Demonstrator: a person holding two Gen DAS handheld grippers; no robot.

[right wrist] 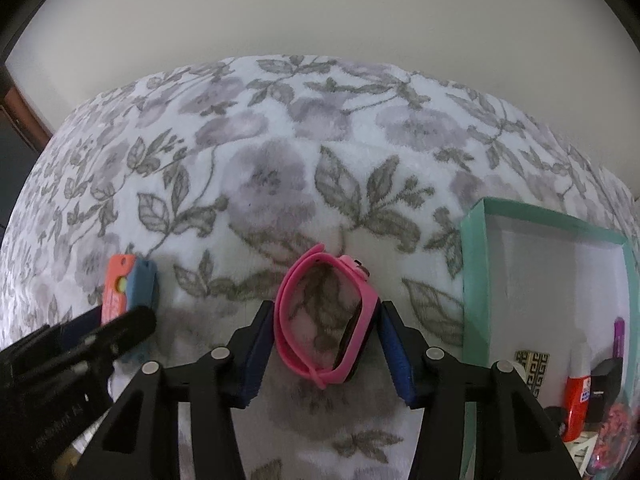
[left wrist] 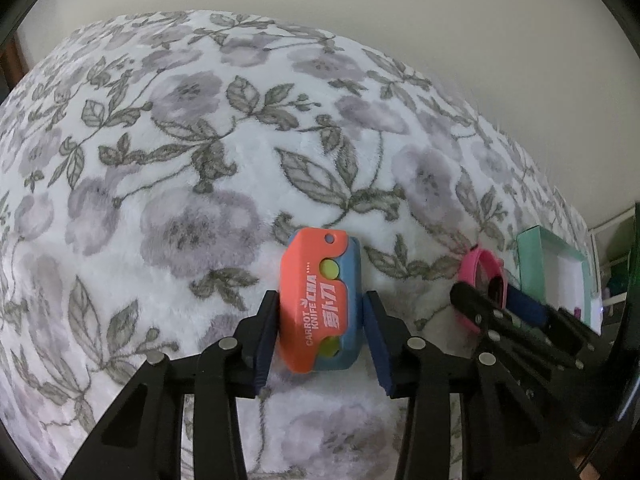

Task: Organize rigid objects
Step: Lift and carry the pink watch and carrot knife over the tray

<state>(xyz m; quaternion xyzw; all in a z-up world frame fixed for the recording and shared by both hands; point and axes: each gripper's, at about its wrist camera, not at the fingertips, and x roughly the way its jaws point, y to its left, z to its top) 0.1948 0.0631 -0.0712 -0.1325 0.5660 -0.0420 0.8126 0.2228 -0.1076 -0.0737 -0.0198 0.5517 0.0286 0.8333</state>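
An orange and blue toy carrot knife point(left wrist: 316, 304) lies on the floral blanket point(left wrist: 180, 160). My left gripper point(left wrist: 321, 296) straddles it, the dark blue pads close to its two sides, with a sliver of blanket showing at the right pad. A pink wristwatch point(right wrist: 326, 316) with its strap looped rests on the blanket between the pads of my right gripper point(right wrist: 326, 305), which stand just off the strap and the watch face. The other gripper shows at the edge of each view, the right gripper point(left wrist: 486, 304) in one and the left gripper point(right wrist: 120, 328) in the other.
A mint green open box point(right wrist: 472, 260) stands right of the watch, holding a red-capped white bottle point(right wrist: 576, 396), a black block and other small items. The same box point(left wrist: 530, 264) shows at the far right of the left wrist view. A pale wall rises behind the blanket.
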